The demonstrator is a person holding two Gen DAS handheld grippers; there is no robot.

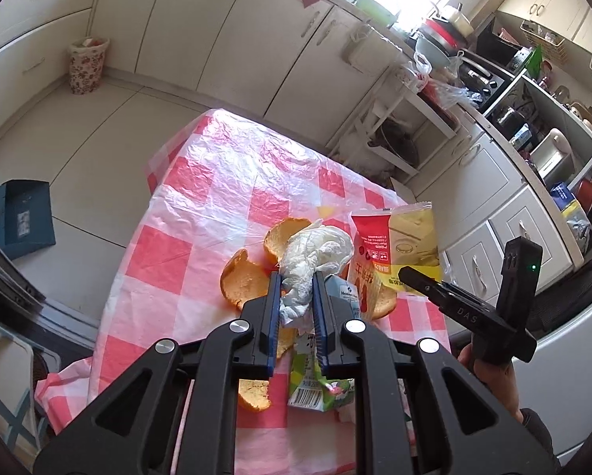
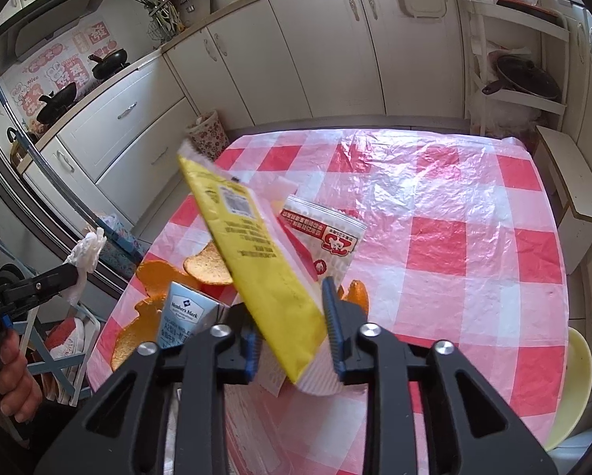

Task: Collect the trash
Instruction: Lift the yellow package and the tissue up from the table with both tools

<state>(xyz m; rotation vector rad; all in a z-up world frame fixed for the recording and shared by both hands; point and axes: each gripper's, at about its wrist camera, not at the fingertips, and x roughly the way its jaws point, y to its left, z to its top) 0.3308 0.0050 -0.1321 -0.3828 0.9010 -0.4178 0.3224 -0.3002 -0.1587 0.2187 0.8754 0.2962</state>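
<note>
Left wrist view:
Tissue (image 1: 315, 265): crumpled white wad, lifted above the bench (image 1: 200, 213).
Left claw (image 1: 294, 287): clamped on the tissue, blue pads pressing both sides.
Orange peels (image 1: 244, 283): lying on the checked cloth under the wad, toward the bench's near edge.
Green carton (image 1: 319, 390): flat, nearest the bench's near edge.

Right wrist view:
Yellow wrapper (image 2: 256, 261): raised off the bench, tilted up and to the left.
Right claw (image 2: 292, 330): clamped on the wrapper's lower end.
Member's Mark carton (image 2: 183, 314): among peels near the bench's left edge.
Red-and-white packet (image 2: 327, 237): flat on the cloth behind the wrapper.
</note>
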